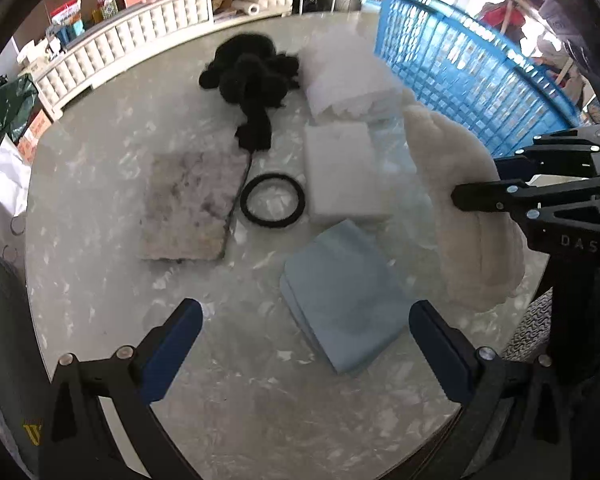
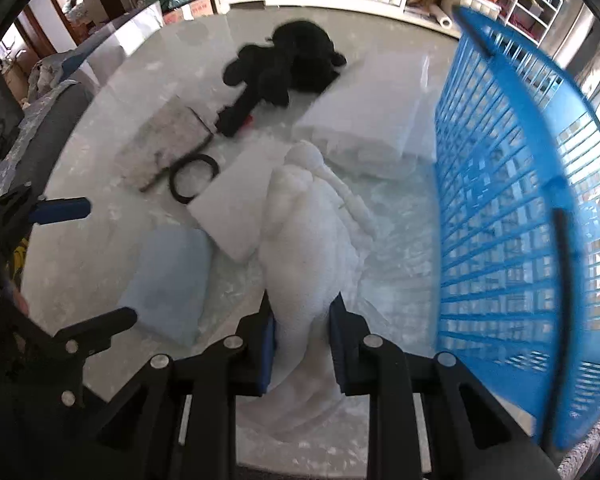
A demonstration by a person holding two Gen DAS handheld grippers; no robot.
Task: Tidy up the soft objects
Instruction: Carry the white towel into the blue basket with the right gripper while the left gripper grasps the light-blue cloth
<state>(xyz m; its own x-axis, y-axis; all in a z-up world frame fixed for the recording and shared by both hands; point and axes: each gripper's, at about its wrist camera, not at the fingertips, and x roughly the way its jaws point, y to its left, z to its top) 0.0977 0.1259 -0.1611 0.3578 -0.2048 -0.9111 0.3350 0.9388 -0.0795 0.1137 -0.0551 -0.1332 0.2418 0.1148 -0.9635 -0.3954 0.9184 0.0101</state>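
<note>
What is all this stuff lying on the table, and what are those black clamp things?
Cream fluffy cloth: one, off-white, held up near the basket.
Basket: one, blue plastic lattice, right side of the table.
Black plush toy: one, black, far side of the table.
White pillow: one, white, beside the basket.
White folded cloth: one, white, table centre.
Blue folded cloth: one, pale blue, near edge.
Grey pad: one, mottled grey, left of centre.
Ring: one, black, between pad and white cloth.
Table: one, marbled grey-white.
Left tool: fingers wide apart, empty.
Right tool: shut on the cream cloth.
</note>
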